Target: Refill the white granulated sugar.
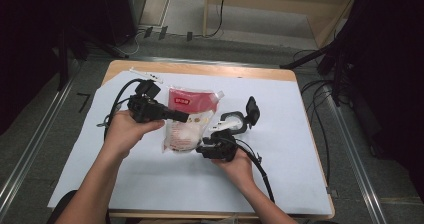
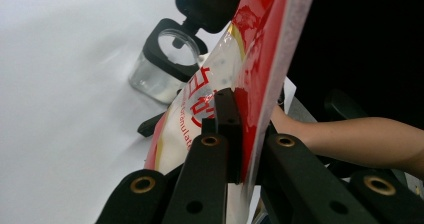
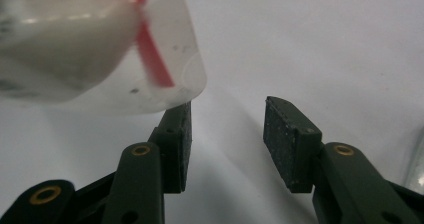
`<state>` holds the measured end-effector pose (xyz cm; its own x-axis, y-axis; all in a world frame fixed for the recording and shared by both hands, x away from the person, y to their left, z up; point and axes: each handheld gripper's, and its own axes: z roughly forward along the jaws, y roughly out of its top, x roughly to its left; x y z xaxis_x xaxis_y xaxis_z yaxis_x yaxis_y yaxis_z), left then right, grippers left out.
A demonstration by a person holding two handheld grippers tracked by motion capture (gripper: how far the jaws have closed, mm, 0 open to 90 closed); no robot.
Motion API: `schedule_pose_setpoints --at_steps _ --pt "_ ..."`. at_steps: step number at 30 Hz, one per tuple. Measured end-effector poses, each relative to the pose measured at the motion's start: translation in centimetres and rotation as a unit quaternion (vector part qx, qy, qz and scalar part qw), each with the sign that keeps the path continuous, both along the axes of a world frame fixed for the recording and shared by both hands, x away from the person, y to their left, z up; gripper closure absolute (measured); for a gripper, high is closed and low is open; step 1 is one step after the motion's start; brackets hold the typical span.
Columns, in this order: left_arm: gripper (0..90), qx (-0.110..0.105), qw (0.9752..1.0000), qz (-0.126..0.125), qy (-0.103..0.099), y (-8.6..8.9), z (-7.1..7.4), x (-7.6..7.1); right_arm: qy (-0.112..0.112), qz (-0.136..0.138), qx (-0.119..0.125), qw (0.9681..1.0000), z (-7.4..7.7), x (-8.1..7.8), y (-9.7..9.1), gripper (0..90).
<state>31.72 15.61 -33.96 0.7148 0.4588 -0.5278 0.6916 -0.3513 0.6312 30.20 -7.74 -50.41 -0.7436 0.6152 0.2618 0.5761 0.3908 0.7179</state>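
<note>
A red-and-white spouted refill pouch (image 1: 182,134) is lifted off the white-covered table (image 1: 300,149), tilted with its spout corner toward the far right. My left gripper (image 1: 186,117) is shut on the pouch's side edge; in the left gripper view the pouch (image 2: 255,49) stands pinched between the black jaws of this gripper (image 2: 239,115). My right gripper (image 1: 204,148) is at the pouch's lower right corner. In the right gripper view that gripper (image 3: 227,134) stands open, and the pouch's clear bottom corner (image 3: 100,49) hangs just above its left pad, not between the pads.
A clear jar (image 1: 231,122) with a black hinged lid (image 1: 252,109) flipped open stands right of the pouch, also as the jar (image 2: 160,66) in the left gripper view. A thin white strip (image 1: 145,74) lies at the table's far left. Cables trail from both grippers.
</note>
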Motion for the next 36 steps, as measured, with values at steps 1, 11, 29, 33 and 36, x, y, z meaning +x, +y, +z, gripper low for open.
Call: schedule_pose_setpoints --at_steps 1,11,29,33,36 --pt "90.0 0.002 1.0 -0.002 -0.002 -0.1 0.1 -0.1 0.0 -0.001 -0.001 1.0 0.0 0.0 0.0 54.9" --pt "90.0 0.002 1.0 0.002 0.007 -0.4 -0.1 -0.1 -0.014 0.003 0.03 0.9995 0.4 -0.4 0.1 57.0" --pt "89.9 0.016 0.9991 0.035 0.015 -1.5 -1.5 1.0 -0.121 0.09 -0.023 0.9882 1.2 -3.7 2.8 55.1" --pt "89.2 0.028 0.9994 0.019 0.009 -2.6 -2.0 1.1 -0.114 0.1 -0.031 0.9879 1.2 -4.3 3.5 54.7" --pt "88.9 0.034 0.9993 0.016 -0.004 -2.8 -2.1 1.0 -0.096 0.103 -0.021 0.9898 1.2 -4.2 3.5 55.0"
